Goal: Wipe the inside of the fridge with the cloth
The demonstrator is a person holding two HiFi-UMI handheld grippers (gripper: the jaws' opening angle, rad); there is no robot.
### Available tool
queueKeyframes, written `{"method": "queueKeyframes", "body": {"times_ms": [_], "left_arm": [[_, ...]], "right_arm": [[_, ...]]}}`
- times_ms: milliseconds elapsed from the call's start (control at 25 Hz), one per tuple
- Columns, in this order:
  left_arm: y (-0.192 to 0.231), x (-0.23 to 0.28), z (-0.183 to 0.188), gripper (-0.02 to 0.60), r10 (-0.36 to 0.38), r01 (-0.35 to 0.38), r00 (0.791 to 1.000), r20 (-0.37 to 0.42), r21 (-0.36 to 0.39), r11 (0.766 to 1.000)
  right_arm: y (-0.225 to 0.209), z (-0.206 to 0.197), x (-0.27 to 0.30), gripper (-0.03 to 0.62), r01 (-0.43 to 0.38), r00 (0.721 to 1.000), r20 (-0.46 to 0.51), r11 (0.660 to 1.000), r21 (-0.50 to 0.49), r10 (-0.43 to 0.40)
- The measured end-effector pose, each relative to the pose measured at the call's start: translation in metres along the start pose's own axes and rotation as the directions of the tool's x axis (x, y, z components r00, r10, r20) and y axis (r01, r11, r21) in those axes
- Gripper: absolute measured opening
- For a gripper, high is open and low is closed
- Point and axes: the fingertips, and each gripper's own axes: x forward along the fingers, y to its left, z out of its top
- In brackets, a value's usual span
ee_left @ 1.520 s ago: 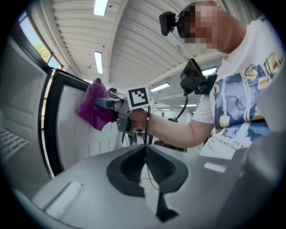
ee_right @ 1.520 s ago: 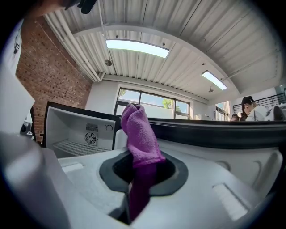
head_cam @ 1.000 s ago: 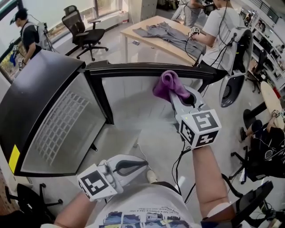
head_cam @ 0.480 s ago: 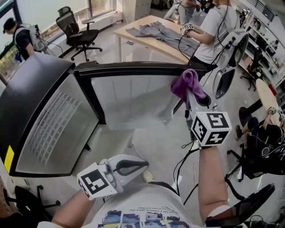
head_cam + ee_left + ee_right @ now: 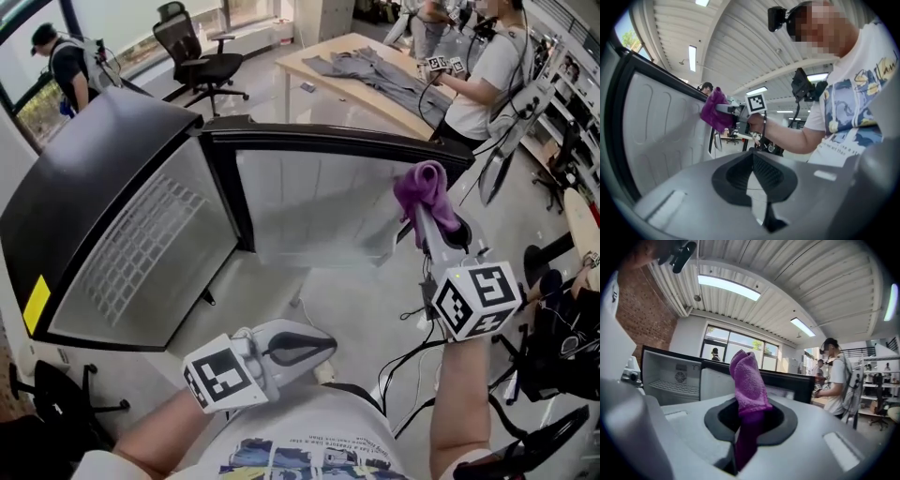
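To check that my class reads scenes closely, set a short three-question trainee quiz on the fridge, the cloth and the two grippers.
1. True or false: the door of the fridge stands open.
2. The right gripper is shut on: A) a sponge B) the purple cloth C) nothing.
3. Fill in: the left gripper, jaws together, holds ____.

Key: 1 true; 2 B; 3 nothing.

Grey garment (image 5: 375, 73) on wooden table (image 5: 298, 67); fridge (image 5: 309, 197) on floor (image 5: 347, 300).
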Motion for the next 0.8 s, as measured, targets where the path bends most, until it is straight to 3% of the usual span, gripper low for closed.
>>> {"method": "queueKeyframes", "body": {"times_ms": [200, 320, 560, 800], "left_arm": [[0.003, -0.02, -0.001, 0.005, 0.049, -0.05, 0.999, 0.022, 0.017, 0.999], [0.002, -0.036, -0.005, 0.005, 0.088, -0.089, 0.996, 0.026, 0.022, 0.996], [0.007, -0.073, -0.009, 0.005, 0.208, -0.207, 0.978, 0.025, -0.036, 0.978], [0.014, -0.093, -0.015, 0.005, 0.256, -0.254, 0.966, 0.029, -0.049, 0.966]], "right_arm": [[0.103, -0.012, 0.036, 0.054, -0.266, 0.964, -0.023, 0.964, 0.005, 0.266], [0.149, -0.021, 0.067, 0.054, -0.354, 0.934, -0.051, 0.935, 0.006, 0.353], [0.201, -0.023, 0.113, 0.054, -0.431, 0.9, -0.062, 0.902, 0.029, 0.432], [0.202, -0.043, 0.135, 0.054, -0.401, 0.909, -0.113, 0.916, 0.02, 0.4]]}}
